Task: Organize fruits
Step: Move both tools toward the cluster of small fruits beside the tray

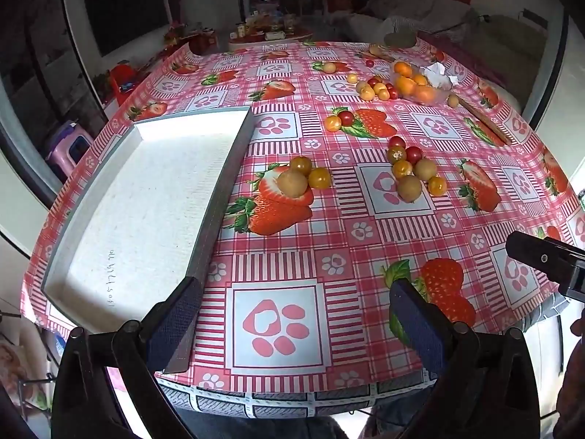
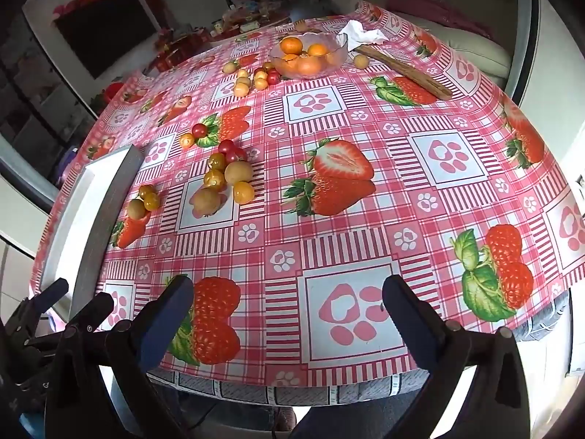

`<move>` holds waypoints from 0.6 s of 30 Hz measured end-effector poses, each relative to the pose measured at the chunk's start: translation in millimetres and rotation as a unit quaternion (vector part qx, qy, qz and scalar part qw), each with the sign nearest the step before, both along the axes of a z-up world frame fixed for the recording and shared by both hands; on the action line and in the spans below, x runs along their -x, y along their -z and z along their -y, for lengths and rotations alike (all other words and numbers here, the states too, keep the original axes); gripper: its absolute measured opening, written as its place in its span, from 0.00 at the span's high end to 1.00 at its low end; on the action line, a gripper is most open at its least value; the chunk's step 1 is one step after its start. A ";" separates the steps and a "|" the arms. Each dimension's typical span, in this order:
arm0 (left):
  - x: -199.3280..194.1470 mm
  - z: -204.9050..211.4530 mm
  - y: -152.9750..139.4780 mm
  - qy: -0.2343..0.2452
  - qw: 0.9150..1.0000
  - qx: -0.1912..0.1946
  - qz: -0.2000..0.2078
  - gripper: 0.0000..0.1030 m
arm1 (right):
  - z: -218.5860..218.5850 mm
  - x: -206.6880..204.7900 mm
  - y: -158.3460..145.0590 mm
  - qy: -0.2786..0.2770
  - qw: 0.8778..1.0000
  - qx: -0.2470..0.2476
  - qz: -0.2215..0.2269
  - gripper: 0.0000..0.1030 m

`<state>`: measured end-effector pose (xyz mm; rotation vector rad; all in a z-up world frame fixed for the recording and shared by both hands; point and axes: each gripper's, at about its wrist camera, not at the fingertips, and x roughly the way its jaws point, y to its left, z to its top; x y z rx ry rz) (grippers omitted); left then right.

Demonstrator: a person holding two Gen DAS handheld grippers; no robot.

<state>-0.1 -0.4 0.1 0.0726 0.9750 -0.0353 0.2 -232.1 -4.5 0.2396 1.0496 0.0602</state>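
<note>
Small fruits lie in loose groups on the strawberry-print tablecloth: a near group (image 1: 301,177) (image 2: 143,200) beside the tray, a middle group (image 1: 411,168) (image 2: 226,175), a pair (image 1: 340,120) (image 2: 193,136), and a far group (image 1: 376,87) (image 2: 252,78) by a glass bowl of oranges (image 1: 416,82) (image 2: 309,55). A white empty tray (image 1: 146,212) (image 2: 91,197) lies at the left. My left gripper (image 1: 292,322) is open and empty at the table's near edge, its left finger beside the tray's corner. My right gripper (image 2: 289,314) is open and empty over the near edge.
A crumpled tissue (image 2: 360,34) and a wooden stick (image 2: 406,73) lie behind and right of the bowl. The right gripper's body shows at the right of the left wrist view (image 1: 548,259). The table's front edge runs just under both grippers.
</note>
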 end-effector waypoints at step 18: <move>-14.9 -0.8 17.6 0.000 0.999 0.013 -0.033 0.00 | -8.1 -11.1 6.0 -0.011 1.000 0.019 -0.009 0.00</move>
